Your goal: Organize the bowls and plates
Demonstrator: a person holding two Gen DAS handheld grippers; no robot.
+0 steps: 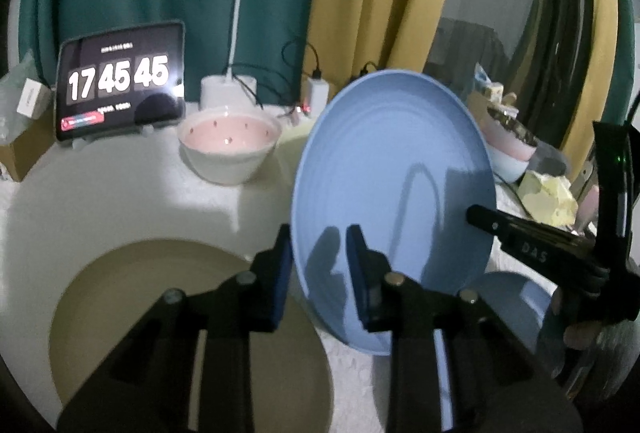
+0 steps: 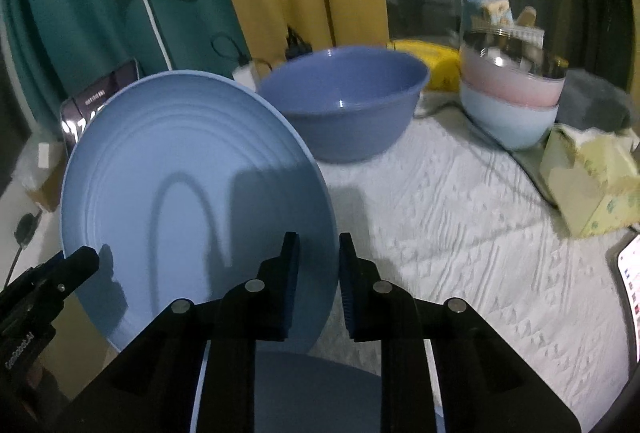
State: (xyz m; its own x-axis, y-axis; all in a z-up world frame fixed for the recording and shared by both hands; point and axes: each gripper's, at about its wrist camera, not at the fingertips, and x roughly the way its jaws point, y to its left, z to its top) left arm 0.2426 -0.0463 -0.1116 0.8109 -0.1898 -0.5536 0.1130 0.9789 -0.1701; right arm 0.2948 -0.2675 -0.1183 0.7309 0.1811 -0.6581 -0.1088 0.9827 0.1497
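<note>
The light blue plate [image 1: 394,193] stood tilted on edge above the desk [image 2: 460,217], its rim between the pads of both the left tongs [image 1: 318,265] and the right tongs [image 2: 319,273], each gripping opposite edges. A pink-lined bowl [image 1: 229,147] and a blue bowl [image 2: 344,105] sat behind.

I can read big white numbers, 17 45 45, on the dark screen [image 1: 120,77] at the left of the left view. My right gripper [image 1: 480,219] at the right edge has the letters "DAS".
</note>
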